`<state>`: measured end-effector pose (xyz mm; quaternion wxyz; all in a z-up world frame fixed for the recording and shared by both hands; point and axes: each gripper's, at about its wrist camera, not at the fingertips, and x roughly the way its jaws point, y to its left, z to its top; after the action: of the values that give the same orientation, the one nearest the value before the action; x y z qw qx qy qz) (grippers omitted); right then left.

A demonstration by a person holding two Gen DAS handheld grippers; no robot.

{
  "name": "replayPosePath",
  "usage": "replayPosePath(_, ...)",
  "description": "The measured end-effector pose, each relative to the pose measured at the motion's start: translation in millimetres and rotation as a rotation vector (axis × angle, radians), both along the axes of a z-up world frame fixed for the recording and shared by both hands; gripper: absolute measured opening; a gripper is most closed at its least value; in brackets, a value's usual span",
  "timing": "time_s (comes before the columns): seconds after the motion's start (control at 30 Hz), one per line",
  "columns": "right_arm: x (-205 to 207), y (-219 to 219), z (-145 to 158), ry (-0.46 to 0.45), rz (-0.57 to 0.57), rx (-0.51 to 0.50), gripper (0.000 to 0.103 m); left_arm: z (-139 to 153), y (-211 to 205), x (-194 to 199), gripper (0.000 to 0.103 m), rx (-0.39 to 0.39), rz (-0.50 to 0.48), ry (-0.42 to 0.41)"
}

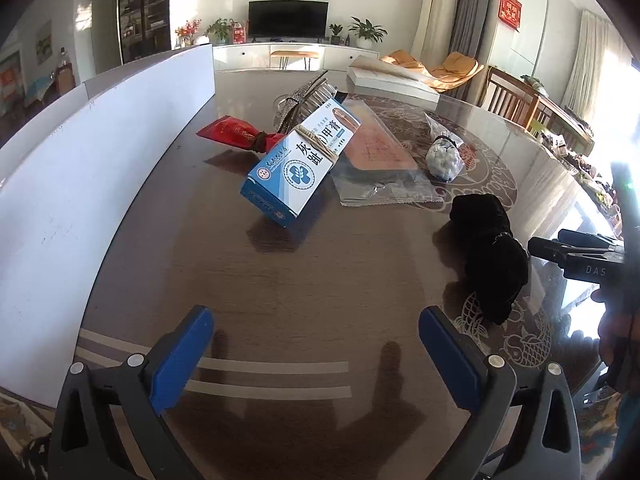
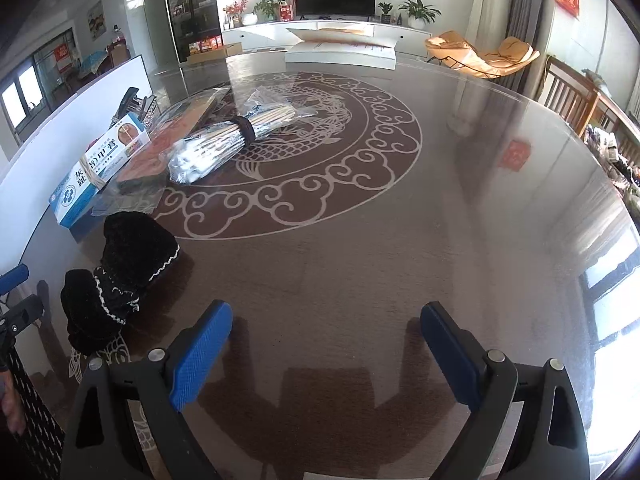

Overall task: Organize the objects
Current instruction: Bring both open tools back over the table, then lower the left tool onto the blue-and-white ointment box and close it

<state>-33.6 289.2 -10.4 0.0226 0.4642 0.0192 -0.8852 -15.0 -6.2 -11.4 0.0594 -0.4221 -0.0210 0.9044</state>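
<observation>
A blue and white carton (image 1: 298, 164) bound with rubber bands lies tilted on the dark table; it also shows in the right wrist view (image 2: 98, 170). A red pouch (image 1: 236, 134) lies behind it. A flat orange packet in clear plastic (image 1: 376, 152) and a bagged bundle of cotton swabs (image 1: 442, 156) lie to the right; the bundle shows in the right wrist view (image 2: 224, 142). A black cloth bundle (image 1: 490, 248) (image 2: 120, 272) lies nearer. My left gripper (image 1: 316, 344) is open and empty above the table. My right gripper (image 2: 326, 344) is open and empty, right of the black bundle.
A white board (image 1: 80, 168) stands along the table's left side. A metal rack (image 1: 304, 98) sits behind the carton. A white flat box (image 2: 340, 54) lies at the table's far edge. Wooden chairs (image 2: 572, 96) stand at the right.
</observation>
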Motion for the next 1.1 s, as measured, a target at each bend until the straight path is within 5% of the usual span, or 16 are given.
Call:
replayPosePath(0.23,-1.4,-6.2,-1.1,0.011,-0.011,-0.001,0.103,-6.7,-5.9,-10.9,0.103,0.013,0.049,-0.008)
replayPosePath(0.43,-1.4,-7.2,-1.5,0.014,-0.014,0.001,0.103,-11.9,6.6,-14.3,0.103,-0.094,0.051,-0.013)
replayPosePath(1.1,-1.7,-7.0,-1.9,0.014,-0.014,0.002,0.103,-11.2,3.2,-12.6,0.103,-0.092,0.026,-0.019)
